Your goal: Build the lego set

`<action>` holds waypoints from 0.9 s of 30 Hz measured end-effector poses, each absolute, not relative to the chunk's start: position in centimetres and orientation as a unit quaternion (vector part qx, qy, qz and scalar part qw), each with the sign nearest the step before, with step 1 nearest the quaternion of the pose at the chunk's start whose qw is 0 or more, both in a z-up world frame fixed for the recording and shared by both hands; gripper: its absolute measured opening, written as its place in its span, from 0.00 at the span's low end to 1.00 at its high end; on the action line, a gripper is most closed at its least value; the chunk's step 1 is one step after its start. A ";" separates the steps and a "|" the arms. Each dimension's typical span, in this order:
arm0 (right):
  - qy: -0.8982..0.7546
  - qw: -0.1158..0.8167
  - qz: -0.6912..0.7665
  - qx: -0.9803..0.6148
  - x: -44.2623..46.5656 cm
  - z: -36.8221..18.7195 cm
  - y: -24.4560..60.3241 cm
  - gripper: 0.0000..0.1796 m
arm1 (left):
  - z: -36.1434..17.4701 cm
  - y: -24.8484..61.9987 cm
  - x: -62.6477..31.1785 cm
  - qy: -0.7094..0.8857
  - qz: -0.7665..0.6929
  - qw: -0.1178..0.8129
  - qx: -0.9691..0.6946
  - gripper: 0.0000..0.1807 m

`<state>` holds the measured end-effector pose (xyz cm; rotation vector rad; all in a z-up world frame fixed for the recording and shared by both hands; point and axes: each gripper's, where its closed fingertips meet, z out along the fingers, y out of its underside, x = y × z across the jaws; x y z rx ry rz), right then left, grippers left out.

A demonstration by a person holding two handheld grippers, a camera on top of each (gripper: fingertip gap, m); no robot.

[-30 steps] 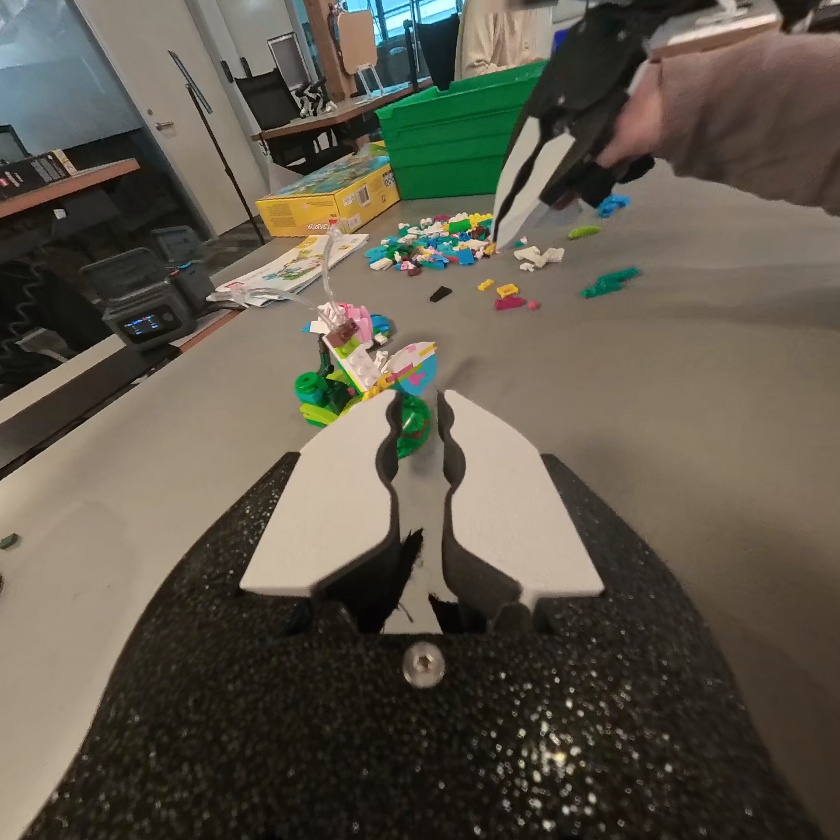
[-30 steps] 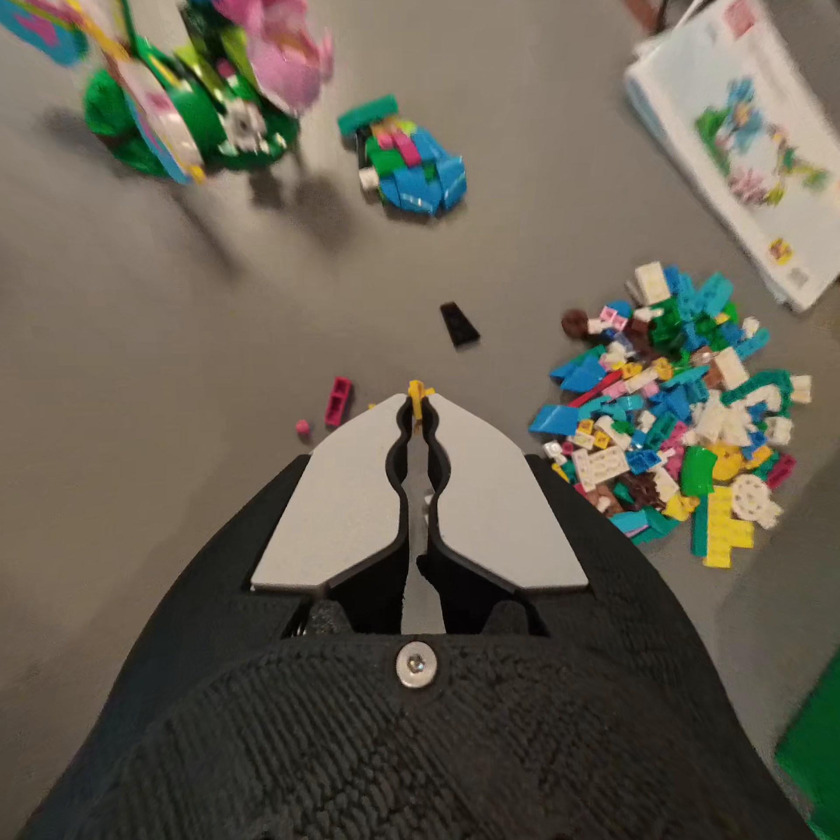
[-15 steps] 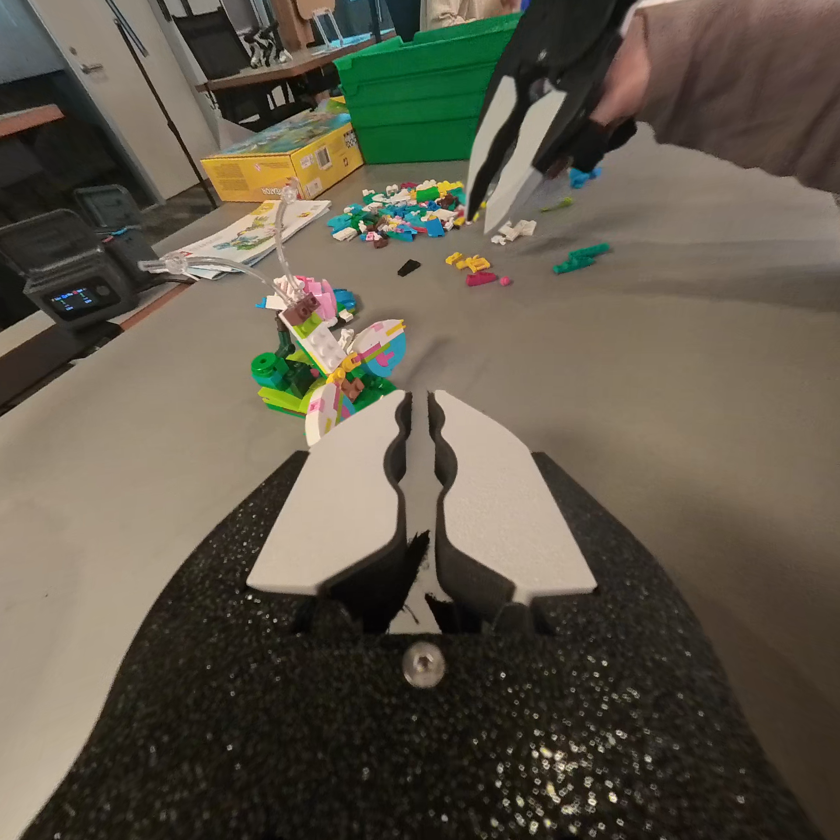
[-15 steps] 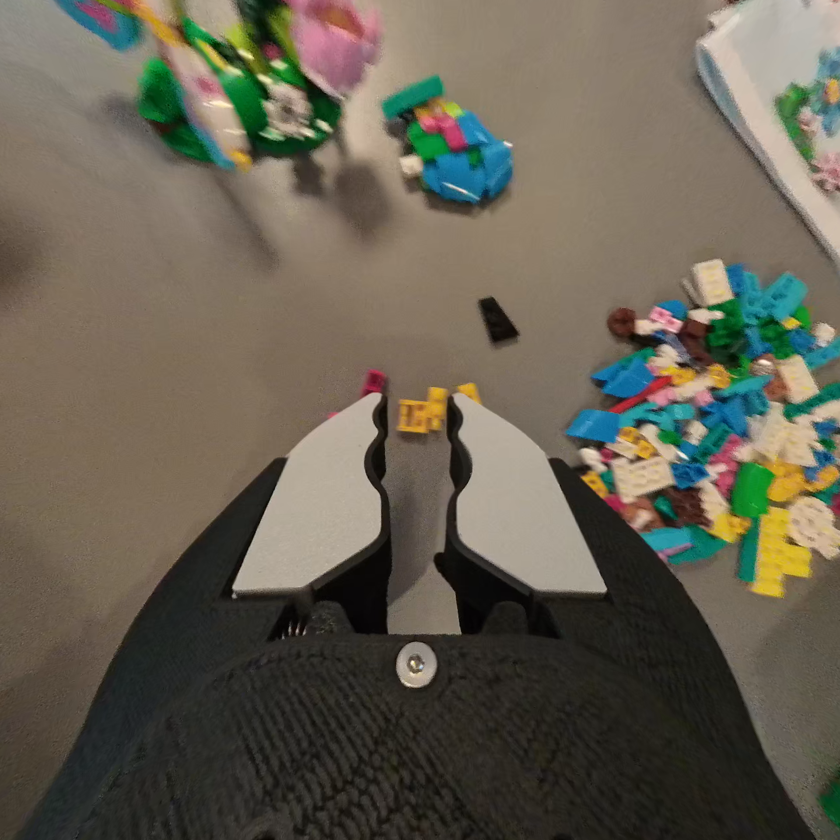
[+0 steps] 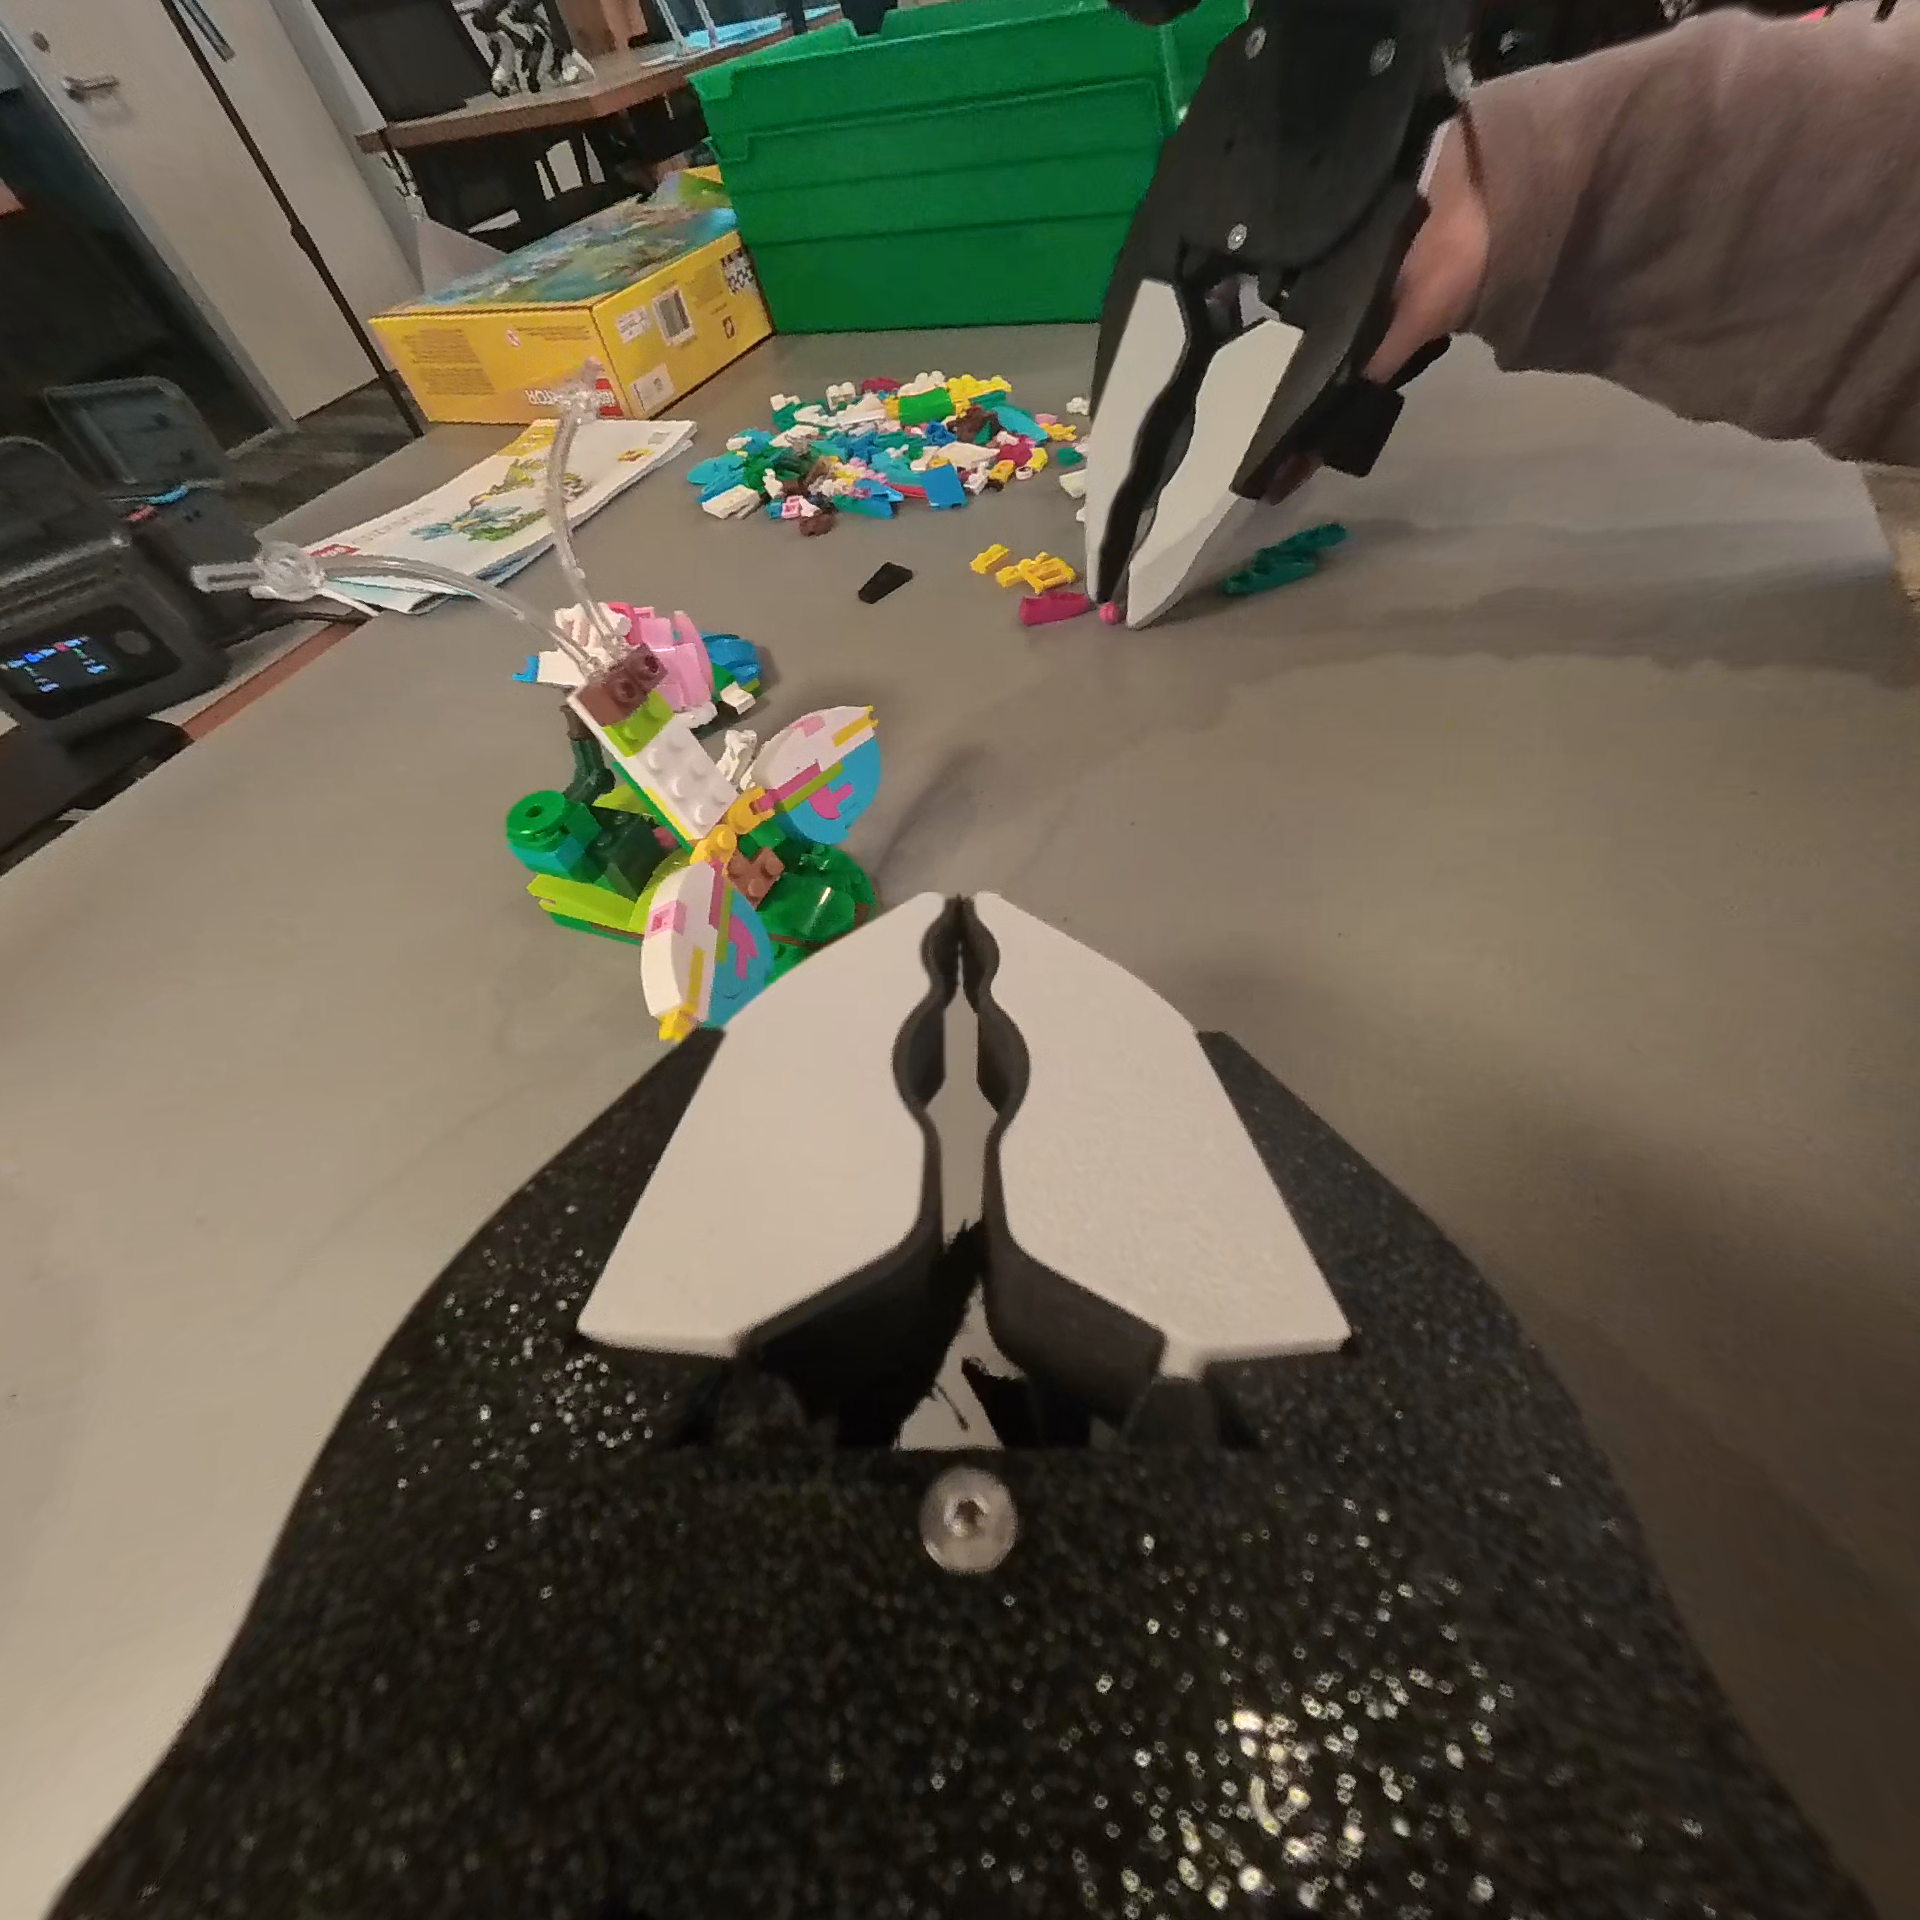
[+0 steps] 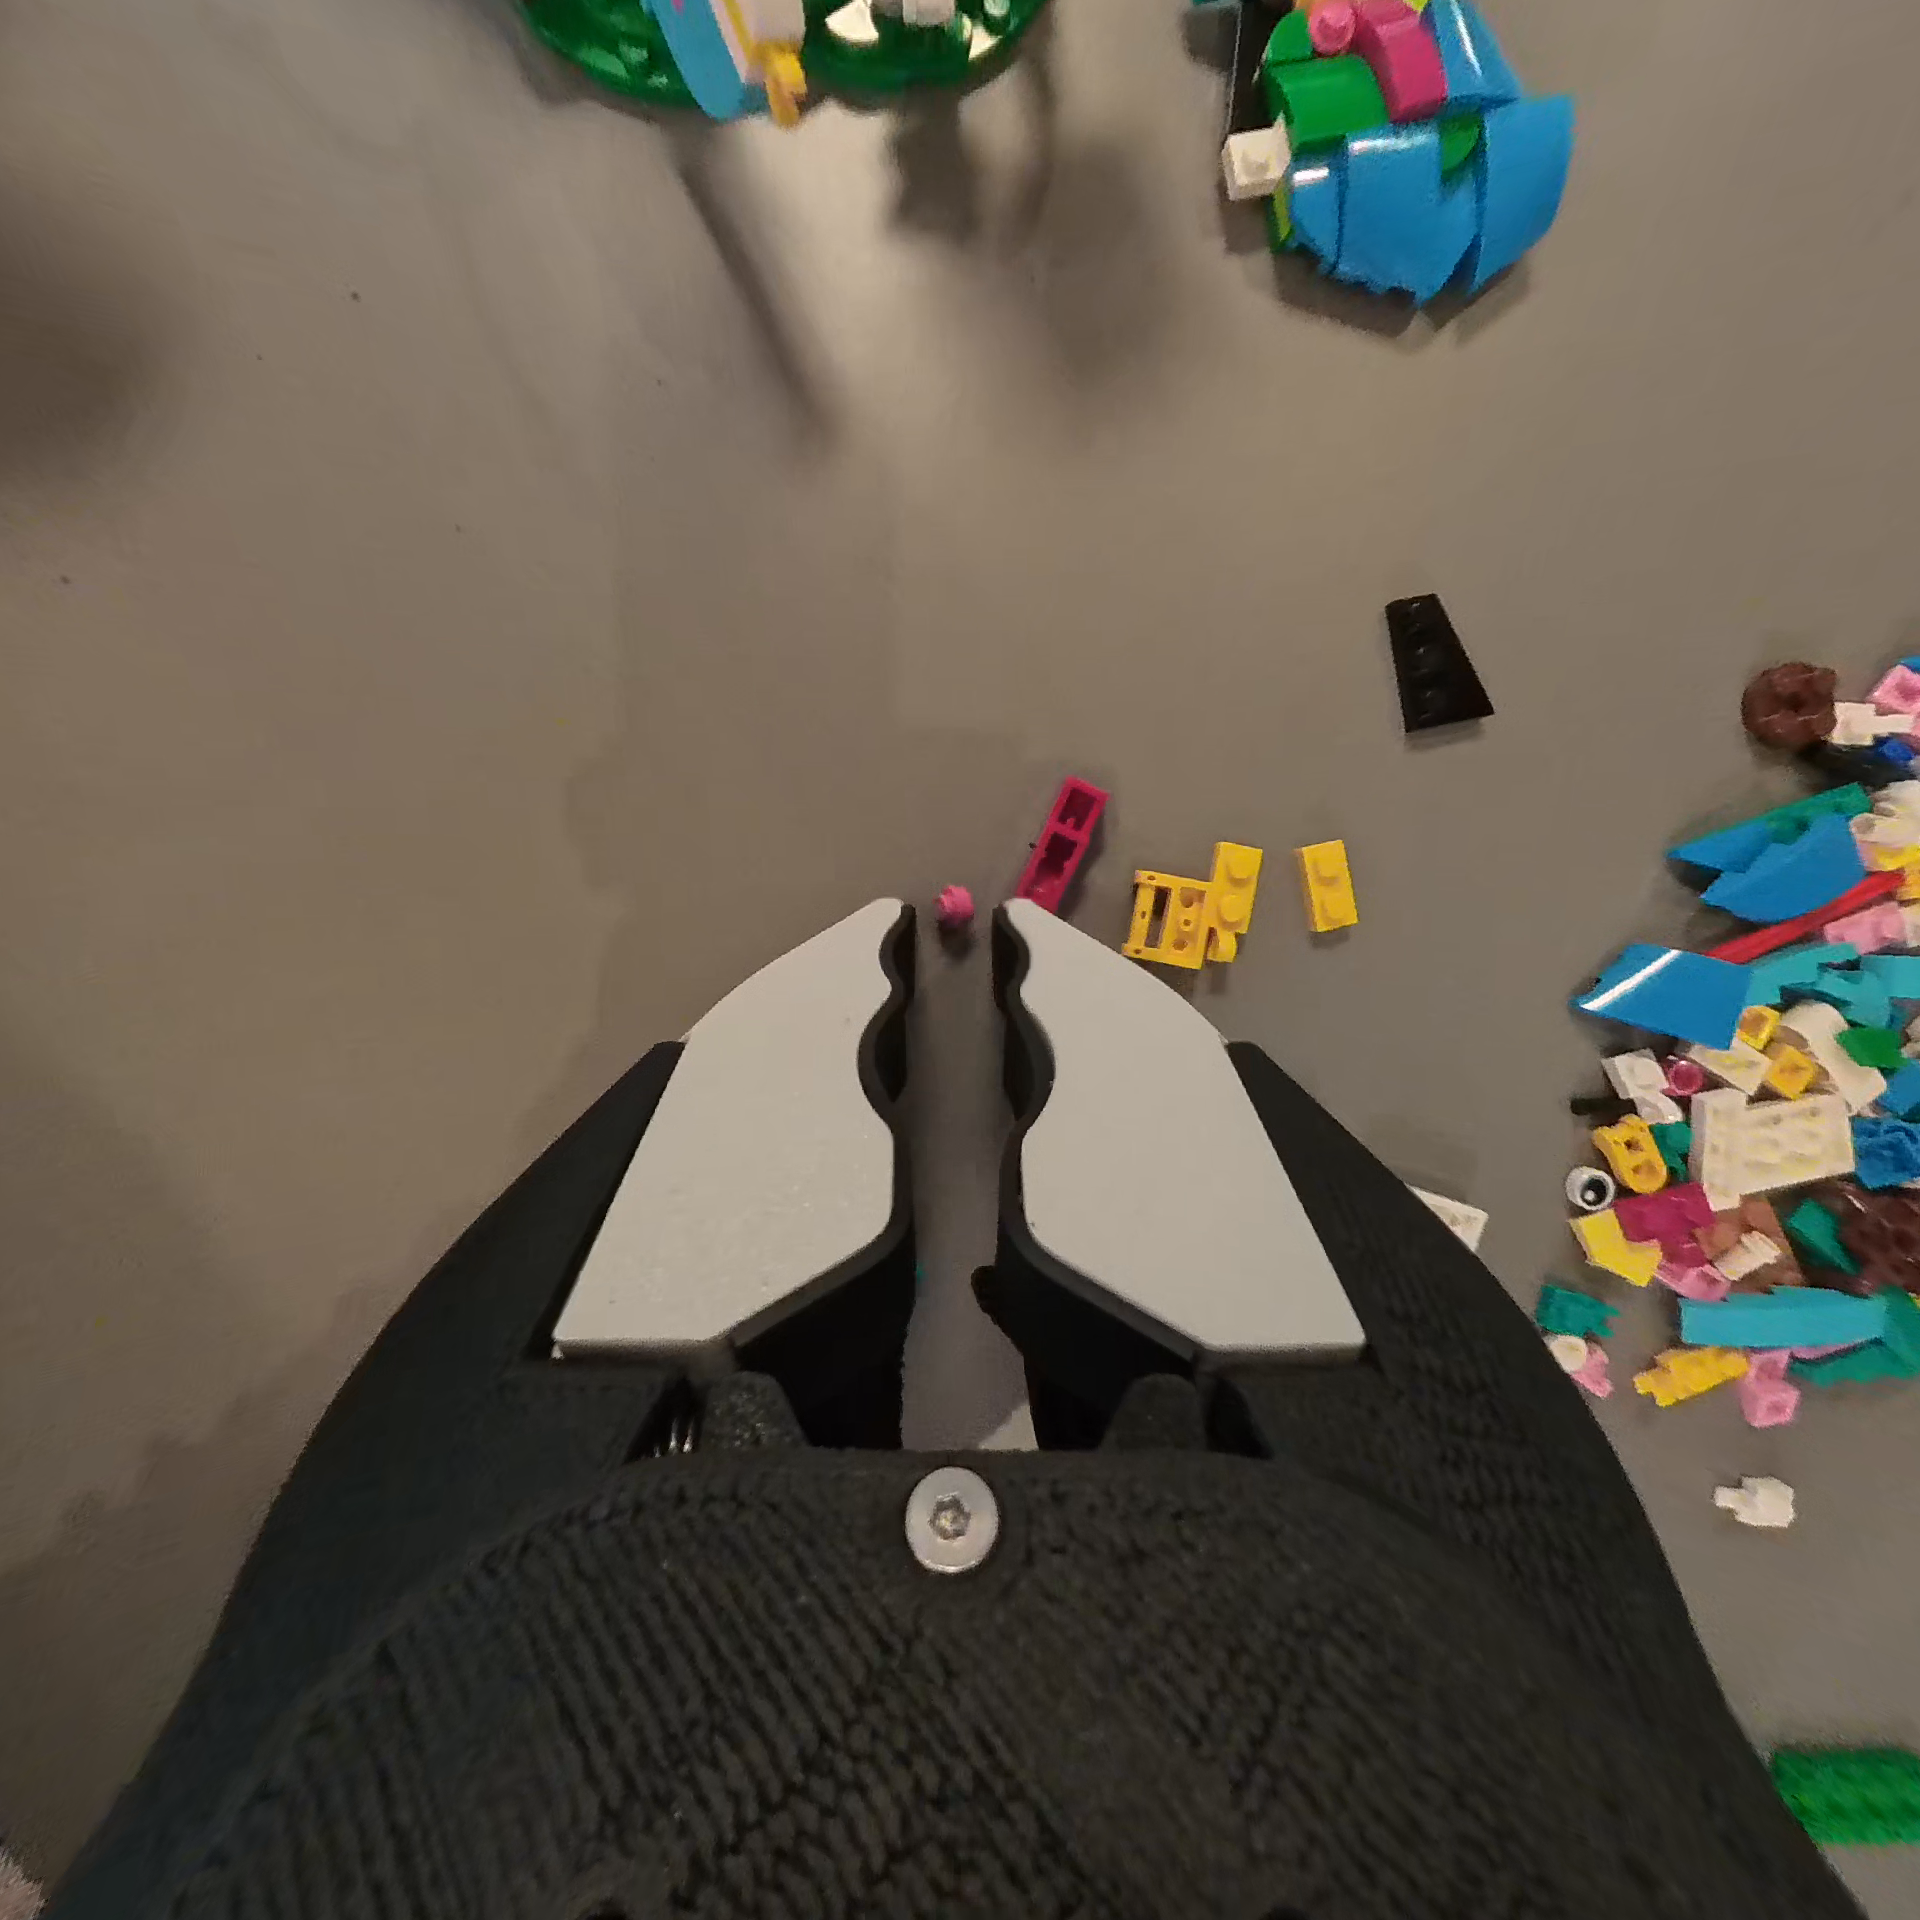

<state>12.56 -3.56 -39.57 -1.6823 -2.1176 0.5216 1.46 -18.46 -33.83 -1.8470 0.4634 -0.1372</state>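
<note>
Right gripper (image 6: 953, 914) jaws parted astride tiny round pink plastic stud (image 6: 952, 904) on worktop: light, rigid, slippery; pinch its sides. Left gripper (image 5: 966, 909) clenched, empty.

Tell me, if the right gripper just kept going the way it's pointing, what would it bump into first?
Most likely the tiny pink round stud, lying just ahead of the open right gripper, in line with the gap. Right behind it is the grey table; depth is hard to judge.

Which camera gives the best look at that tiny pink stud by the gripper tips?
The right wrist view: the tiny pink stud lies sharp on the table just ahead of the open right hand-held gripper. The left wrist view shows it only as a far-off speck at those tips.
</note>
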 end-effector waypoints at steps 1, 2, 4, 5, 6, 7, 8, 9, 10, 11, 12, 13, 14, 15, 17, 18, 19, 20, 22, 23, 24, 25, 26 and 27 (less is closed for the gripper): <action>-0.754 0.193 0.188 -0.598 12.5 -39.6 -3.6 0.06 | -33.9 -18.5 1.5 0.198 -0.063 0.577 -0.790 0.00; -0.754 0.193 0.189 -0.598 12.5 -39.6 -3.6 0.06 | -33.9 -18.5 1.6 0.198 -0.064 0.576 -0.791 0.00; -0.759 0.197 0.187 -0.592 12.5 -39.6 -3.6 0.04 | -34.1 -18.4 1.5 0.200 -0.062 0.573 -0.792 0.00; -0.762 0.199 0.185 -0.588 12.6 -39.6 -3.8 0.04 | -34.2 -18.4 1.6 0.200 -0.062 0.572 -0.793 0.00; -0.766 0.196 0.184 -0.583 12.7 -39.6 -4.1 0.03 | -34.3 -18.4 1.6 0.201 -0.063 0.572 -0.793 0.01; -0.770 0.193 0.184 -0.579 12.9 -39.6 -4.5 0.02 | -34.3 -18.4 1.7 0.202 -0.065 0.571 -0.793 0.02; -0.774 0.188 0.187 -0.575 13.1 -39.5 -5.1 0.02 | -34.4 -18.4 1.8 0.204 -0.066 0.570 -0.793 0.02; -0.776 0.182 0.193 -0.572 13.2 -39.5 -5.8 0.02 | -34.5 -18.4 1.8 0.206 -0.066 0.568 -0.794 0.03; -0.778 0.178 0.198 -0.569 13.4 -39.5 -6.5 0.02 | -34.6 -18.4 1.9 0.207 -0.064 0.567 -0.795 0.04; -0.780 0.179 0.199 -0.566 13.5 -39.5 -7.0 0.02 | -34.6 -18.3 1.9 0.209 -0.062 0.566 -0.795 0.05; -0.781 0.182 0.199 -0.563 13.4 -39.6 -7.3 0.02 | -34.6 -18.3 1.9 0.210 -0.059 0.566 -0.795 0.05; -0.780 0.185 0.201 -0.562 13.4 -39.6 -7.5 0.02 | -34.6 -18.3 1.9 0.212 -0.057 0.566 -0.795 0.06; -0.778 0.189 0.207 -0.563 13.2 -39.5 -7.7 0.02 | -34.7 -18.4 2.0 0.213 -0.057 0.566 -0.794 0.07; -0.774 0.196 0.213 -0.563 13.1 -39.2 -7.7 0.04 | -34.7 -18.4 2.0 0.214 -0.058 0.565 -0.795 0.07; -0.765 0.226 0.220 -0.561 12.9 -38.1 -7.4 0.09 | -34.7 -18.4 2.0 0.213 -0.057 0.566 -0.795 0.08; -0.757 0.246 0.224 -0.562 12.9 -37.2 -7.1 0.11 | -34.6 -18.3 2.0 0.211 -0.056 0.567 -0.794 0.08; -0.746 0.266 0.234 -0.564 12.9 -36.2 -6.9 0.11 | -34.6 -18.3 1.9 0.208 -0.055 0.569 -0.794 0.09; -0.733 0.284 0.246 -0.567 13.0 -35.1 -6.7 0.12 | -34.5 -18.3 1.7 0.205 -0.052 0.570 -0.794 0.09; -0.708 0.333 0.264 -0.563 13.0 -32.9 -6.4 0.15 | -34.4 -18.2 1.3 0.198 -0.046 0.575 -0.793 0.11; -0.697 0.358 0.270 -0.559 12.9 -32.0 -6.2 0.15 | -34.2 -18.2 1.1 0.195 -0.043 0.578 -0.792 0.11; -0.689 0.377 0.278 -0.554 12.7 -31.2 -6.3 0.15 | -34.1 -18.1 0.9 0.191 -0.038 0.582 -0.790 0.12; -0.682 0.390 0.285 -0.549 12.5 -30.7 -6.5 0.15 | -33.8 -18.1 0.6 0.188 -0.030 0.588 -0.786 0.13; -0.677 0.401 0.291 -0.545 12.2 -30.3 -6.7 0.16 | -33.4 -18.1 0.3 0.184 -0.020 0.596 -0.781 0.13; -0.673 0.406 0.300 -0.541 11.8 -30.2 -7.1 0.16 | -33.1 -18.1 -0.1 0.179 -0.010 0.603 -0.777 0.14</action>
